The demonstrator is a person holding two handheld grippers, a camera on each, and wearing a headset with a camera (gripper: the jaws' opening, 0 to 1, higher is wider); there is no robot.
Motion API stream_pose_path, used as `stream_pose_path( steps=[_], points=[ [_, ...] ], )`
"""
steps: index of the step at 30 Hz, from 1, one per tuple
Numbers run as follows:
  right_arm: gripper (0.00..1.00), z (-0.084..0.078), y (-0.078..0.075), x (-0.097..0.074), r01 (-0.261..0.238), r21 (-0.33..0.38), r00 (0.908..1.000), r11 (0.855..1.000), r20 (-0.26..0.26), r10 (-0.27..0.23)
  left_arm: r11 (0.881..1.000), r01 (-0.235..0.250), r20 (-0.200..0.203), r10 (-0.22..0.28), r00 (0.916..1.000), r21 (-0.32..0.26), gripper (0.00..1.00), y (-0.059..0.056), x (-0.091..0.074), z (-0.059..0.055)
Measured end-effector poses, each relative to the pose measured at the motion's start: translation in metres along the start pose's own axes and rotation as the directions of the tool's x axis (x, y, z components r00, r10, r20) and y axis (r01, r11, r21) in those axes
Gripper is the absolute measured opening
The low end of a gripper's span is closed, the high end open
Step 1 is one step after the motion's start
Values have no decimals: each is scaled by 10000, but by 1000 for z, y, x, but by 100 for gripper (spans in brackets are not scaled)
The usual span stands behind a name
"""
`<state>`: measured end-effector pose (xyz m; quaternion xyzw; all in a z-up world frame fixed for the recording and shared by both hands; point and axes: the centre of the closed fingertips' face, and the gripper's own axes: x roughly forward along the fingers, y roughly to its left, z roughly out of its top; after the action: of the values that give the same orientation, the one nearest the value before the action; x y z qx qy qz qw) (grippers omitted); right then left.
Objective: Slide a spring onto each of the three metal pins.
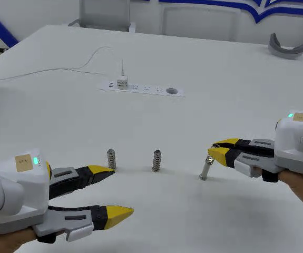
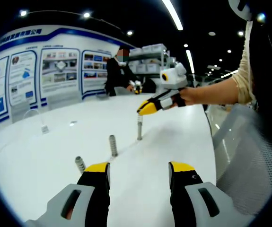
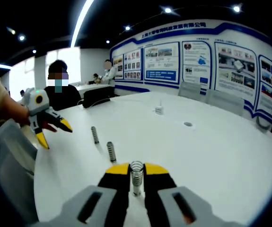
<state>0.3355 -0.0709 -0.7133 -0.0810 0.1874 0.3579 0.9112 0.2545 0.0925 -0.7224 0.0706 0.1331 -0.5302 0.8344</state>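
Head view looks down on a white table where three metal pins stand in a row. The left pin and the middle pin are upright. The left spring and the middle spring sit over them, each covering almost the whole length of its pin.

The third pin is at the right end of the row and leans, with its top toward the right gripper. The jaws of this gripper are clenched on the third spring, which is at the top of the leaning pin. In the right gripper view the two yellow tips press the coils from both sides, and the lower part of the pin goes down bare to the table.

The left gripper is low at the left, close to the person. Its jaws are released and wide apart, with nothing between them. One yellow tip is just beside the left pin, but I cannot tell if it touches. In the left gripper view bare table lies between the two tips. The three pins go away in a line ahead, and the right gripper is at the farthest one.

Farther back on the table lies a white power strip with a small white plug in it, and a thin cable runs off to the left. A grey curved thing lies near the far right corner.
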Motion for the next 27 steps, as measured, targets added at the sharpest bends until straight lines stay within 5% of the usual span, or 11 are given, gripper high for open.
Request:
stream_pose_path(
  steps=[27],
  points=[
    [12,-27,-9,18,172,-73,9994,9998,-312,-174,10000,-59,-67,59,10000,-10,50,3,-1,-2]
  ],
)
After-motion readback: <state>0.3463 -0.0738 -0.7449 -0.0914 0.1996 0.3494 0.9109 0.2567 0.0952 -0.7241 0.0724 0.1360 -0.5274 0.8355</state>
